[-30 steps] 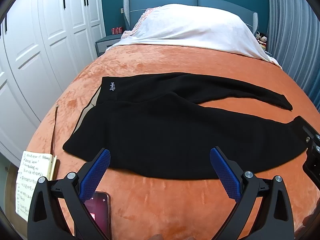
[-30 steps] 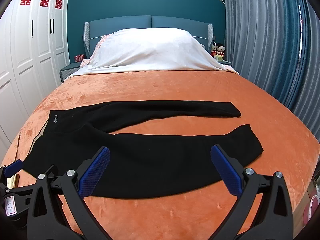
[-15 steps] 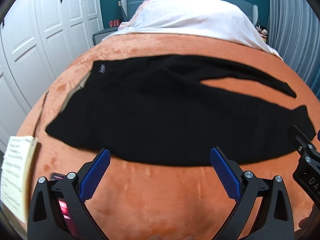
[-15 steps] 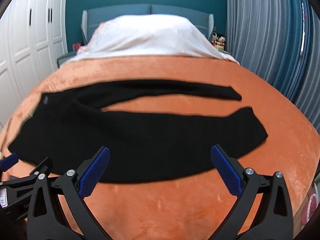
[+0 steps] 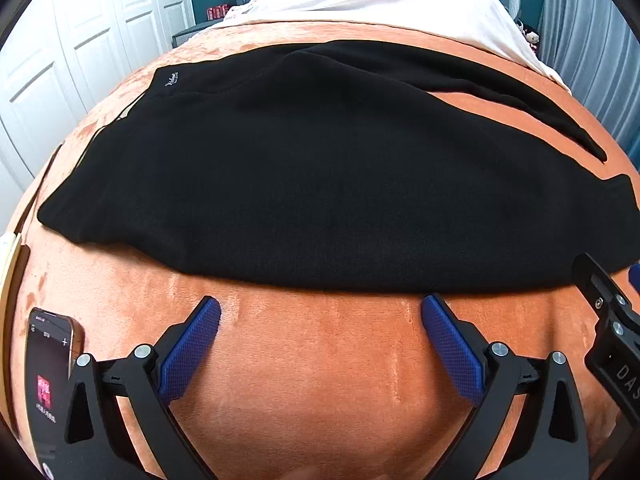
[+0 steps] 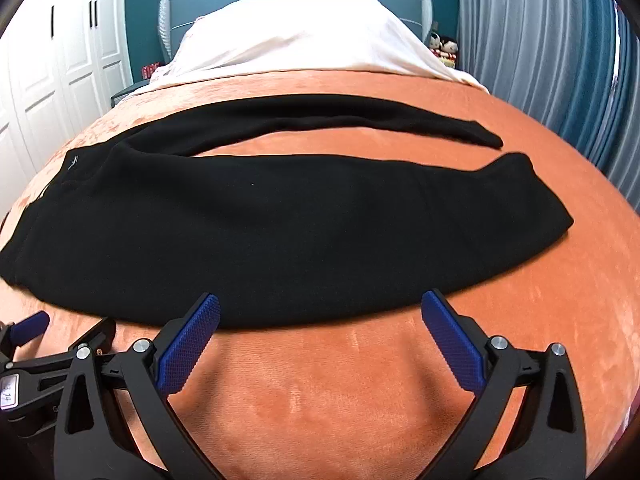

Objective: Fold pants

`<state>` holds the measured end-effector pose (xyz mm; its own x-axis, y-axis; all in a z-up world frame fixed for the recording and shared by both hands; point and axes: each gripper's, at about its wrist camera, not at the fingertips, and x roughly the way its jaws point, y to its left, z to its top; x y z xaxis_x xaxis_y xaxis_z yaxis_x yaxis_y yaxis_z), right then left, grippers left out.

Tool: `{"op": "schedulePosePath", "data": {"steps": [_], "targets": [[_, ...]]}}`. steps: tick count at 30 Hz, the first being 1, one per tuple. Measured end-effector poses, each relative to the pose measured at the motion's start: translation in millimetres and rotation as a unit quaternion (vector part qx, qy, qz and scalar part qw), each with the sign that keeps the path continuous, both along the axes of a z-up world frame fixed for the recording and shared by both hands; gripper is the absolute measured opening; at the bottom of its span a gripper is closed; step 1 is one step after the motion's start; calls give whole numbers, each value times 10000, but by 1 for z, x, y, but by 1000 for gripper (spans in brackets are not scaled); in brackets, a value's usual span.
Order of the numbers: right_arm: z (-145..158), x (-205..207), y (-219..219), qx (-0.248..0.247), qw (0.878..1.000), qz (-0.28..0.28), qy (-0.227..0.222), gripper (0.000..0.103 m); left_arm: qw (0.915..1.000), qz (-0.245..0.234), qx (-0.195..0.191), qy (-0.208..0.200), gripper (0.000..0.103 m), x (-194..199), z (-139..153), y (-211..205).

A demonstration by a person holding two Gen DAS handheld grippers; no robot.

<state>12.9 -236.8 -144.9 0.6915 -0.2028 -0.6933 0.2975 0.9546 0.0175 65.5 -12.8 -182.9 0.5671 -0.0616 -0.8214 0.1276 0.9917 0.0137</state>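
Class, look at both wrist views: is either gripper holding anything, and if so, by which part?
Nothing is held. The left gripper and right gripper are both open, just short of the black pants' near edge.

- the pants [image 5: 320,184] lay flat across the bed [image 5: 320,360], waistband to the left, legs running right.
- the far leg [image 6: 360,120] lay behind the near leg [image 6: 320,232], apart at the cuffs.
- the left gripper [image 5: 320,312] and right gripper [image 6: 320,312] sat side by side before the near edge, fingers spread.
- a phone [image 5: 50,368] lay left of the left gripper.
- the pillow [image 6: 304,36] lay behind the pants.
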Motion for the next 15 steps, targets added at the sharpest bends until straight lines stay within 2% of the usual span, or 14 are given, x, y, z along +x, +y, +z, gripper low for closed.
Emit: {"op": "schedulePosePath", "data": {"steps": [15], "targets": [[1, 1, -4, 79, 9999, -42, 52, 98, 10000, 20, 24, 15, 98, -1, 3, -2]]}}
